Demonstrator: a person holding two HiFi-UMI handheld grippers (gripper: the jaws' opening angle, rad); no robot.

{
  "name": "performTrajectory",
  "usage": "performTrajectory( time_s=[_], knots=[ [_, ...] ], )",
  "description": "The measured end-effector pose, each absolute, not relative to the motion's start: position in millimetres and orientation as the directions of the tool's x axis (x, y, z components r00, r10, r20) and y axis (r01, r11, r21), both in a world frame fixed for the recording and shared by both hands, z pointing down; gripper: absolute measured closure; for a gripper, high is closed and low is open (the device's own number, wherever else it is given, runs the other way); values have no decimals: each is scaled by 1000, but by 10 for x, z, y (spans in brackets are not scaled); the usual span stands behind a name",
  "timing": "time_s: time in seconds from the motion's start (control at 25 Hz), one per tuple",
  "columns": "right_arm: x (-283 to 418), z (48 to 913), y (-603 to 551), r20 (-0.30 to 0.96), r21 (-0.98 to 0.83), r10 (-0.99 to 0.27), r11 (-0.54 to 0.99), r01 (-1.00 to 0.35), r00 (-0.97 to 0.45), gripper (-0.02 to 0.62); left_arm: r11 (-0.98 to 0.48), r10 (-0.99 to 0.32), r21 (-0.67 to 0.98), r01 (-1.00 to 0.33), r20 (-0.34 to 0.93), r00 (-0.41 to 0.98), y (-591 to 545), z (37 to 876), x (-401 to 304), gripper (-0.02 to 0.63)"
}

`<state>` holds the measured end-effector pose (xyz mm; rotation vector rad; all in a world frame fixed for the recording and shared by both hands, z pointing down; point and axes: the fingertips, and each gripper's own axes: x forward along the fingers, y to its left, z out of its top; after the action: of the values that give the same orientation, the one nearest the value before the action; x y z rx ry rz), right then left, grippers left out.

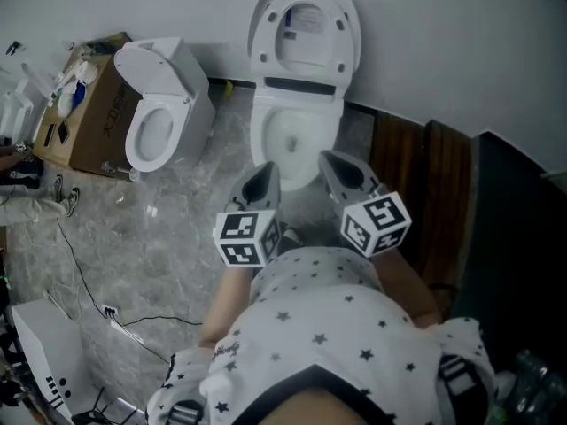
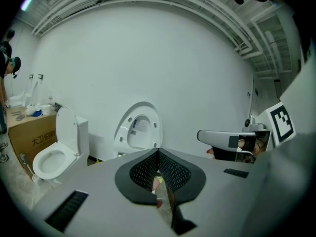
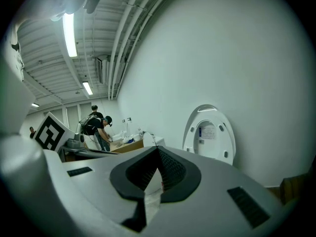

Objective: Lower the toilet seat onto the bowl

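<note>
A white toilet stands against the wall with its seat and lid (image 1: 306, 29) raised upright over the open bowl (image 1: 297, 140). The raised seat (image 2: 139, 131) shows in the left gripper view and the seat (image 3: 210, 135) again in the right gripper view. My left gripper (image 1: 263, 180) hovers above the bowl's front left, shut with nothing in it. My right gripper (image 1: 338, 168) hangs above the bowl's front right, shut and empty too. Neither touches the toilet.
A second white toilet (image 1: 159, 104) with its lid up stands to the left, beside a cardboard box (image 1: 84, 113) of small items. Cables (image 1: 89, 290) lie on the grey marble floor. Dark wooden boards (image 1: 425, 193) lean at the right. People work in the background (image 3: 98, 125).
</note>
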<state>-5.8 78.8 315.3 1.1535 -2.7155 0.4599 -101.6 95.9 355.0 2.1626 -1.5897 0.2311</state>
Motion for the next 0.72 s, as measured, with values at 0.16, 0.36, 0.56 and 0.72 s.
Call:
performTrajectory(
  time_s=[0.16, 0.36, 0.56, 0.72],
  knots=[
    [-74, 3168, 686, 255, -218, -702, 629, -746, -665, 589, -262, -856, 246, -933, 387, 342, 831, 3562, -1088, 607],
    [-46, 3184, 577, 256, -213, -736, 590, -779, -627, 589, -293, -845, 242, -925, 387, 369, 674, 3565, -1132, 607],
    [38, 3168, 467, 254, -197, -773, 548, -813, -582, 589, -325, -830, 238, -915, 393, 396, 543, 3578, -1129, 607],
    [123, 3127, 387, 252, -184, -797, 517, -836, -549, 589, -336, -821, 241, -910, 399, 409, 437, 3584, -1161, 607]
  ],
)
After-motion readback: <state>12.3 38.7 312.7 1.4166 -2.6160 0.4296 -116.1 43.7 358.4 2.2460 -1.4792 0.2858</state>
